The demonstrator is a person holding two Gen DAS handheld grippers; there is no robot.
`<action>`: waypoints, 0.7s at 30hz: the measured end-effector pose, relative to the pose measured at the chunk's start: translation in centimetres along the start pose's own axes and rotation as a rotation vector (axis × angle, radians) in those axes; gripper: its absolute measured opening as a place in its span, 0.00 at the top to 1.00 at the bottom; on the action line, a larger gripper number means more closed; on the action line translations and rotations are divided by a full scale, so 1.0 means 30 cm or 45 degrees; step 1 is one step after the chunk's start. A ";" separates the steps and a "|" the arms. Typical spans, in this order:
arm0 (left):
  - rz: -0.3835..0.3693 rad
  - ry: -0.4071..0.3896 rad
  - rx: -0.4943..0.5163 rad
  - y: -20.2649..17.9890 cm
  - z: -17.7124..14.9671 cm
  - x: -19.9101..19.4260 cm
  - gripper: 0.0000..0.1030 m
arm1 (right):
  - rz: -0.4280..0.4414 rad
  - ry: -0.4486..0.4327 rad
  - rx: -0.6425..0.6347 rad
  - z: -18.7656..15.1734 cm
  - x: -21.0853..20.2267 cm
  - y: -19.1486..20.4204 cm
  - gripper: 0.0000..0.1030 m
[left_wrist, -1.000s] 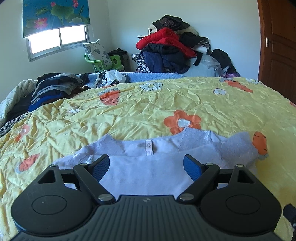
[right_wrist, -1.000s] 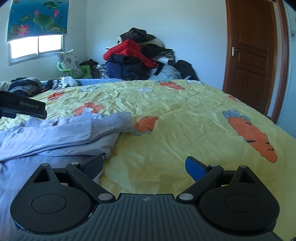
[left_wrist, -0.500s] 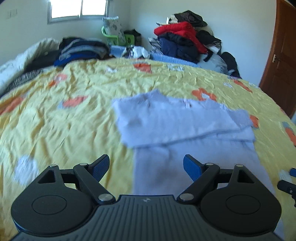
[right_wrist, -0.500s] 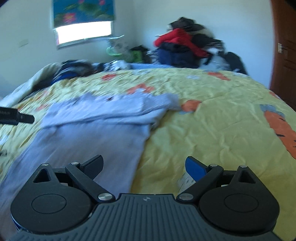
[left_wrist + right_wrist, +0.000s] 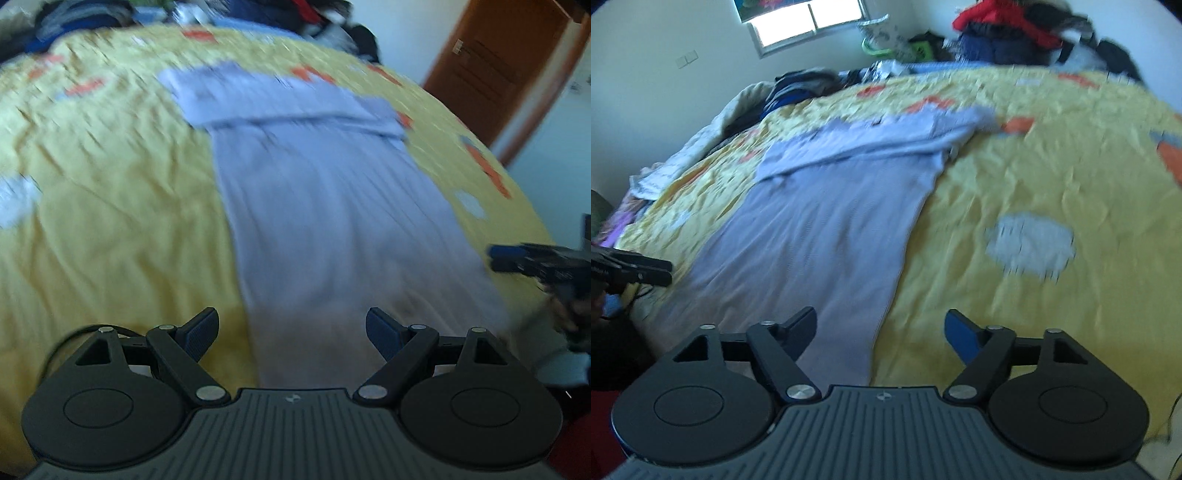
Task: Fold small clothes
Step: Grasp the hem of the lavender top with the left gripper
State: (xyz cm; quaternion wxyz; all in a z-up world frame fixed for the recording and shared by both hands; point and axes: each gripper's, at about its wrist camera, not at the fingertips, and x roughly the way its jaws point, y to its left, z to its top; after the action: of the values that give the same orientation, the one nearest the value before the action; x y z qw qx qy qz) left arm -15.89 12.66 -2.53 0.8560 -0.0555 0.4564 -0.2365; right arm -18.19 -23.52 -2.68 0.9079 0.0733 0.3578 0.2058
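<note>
A pale lilac garment (image 5: 325, 206) lies flat and lengthwise on the yellow bedspread (image 5: 110, 221), its sleeves folded across the far end. It also shows in the right wrist view (image 5: 820, 236). My left gripper (image 5: 291, 328) is open and empty above the garment's near hem, at its left corner. My right gripper (image 5: 881, 328) is open and empty above the hem's right corner. Each gripper shows at the edge of the other's view, the right one (image 5: 532, 260) and the left one (image 5: 631, 271). Both views are blurred by motion.
A heap of clothes (image 5: 1008, 33) is piled at the far side of the bed. A stack of folded clothes (image 5: 801, 83) lies at the far left under the window (image 5: 809, 18). A brown door (image 5: 495, 74) is at the right.
Both grippers have pulled back from the garment's far end toward its near hem and risen. Both stayed open. The garment lies as it did with sleeves folded across.
</note>
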 end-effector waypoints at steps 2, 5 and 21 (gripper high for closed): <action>-0.032 0.048 0.001 0.000 -0.023 0.016 0.15 | 0.028 0.032 0.026 -0.023 -0.005 -0.011 0.28; -0.045 0.070 0.064 -0.028 -0.054 0.006 0.14 | 0.062 0.051 0.032 -0.051 -0.023 -0.015 0.28; -0.191 0.074 -0.026 -0.035 -0.076 0.006 0.52 | 0.333 0.114 0.090 -0.088 -0.032 0.012 0.47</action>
State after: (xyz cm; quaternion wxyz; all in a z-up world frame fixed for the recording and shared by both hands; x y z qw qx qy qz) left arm -18.02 11.94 -3.66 0.8217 -0.0914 0.4779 -0.2968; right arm -20.74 -23.64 -3.90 0.8533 0.1421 0.3923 0.3126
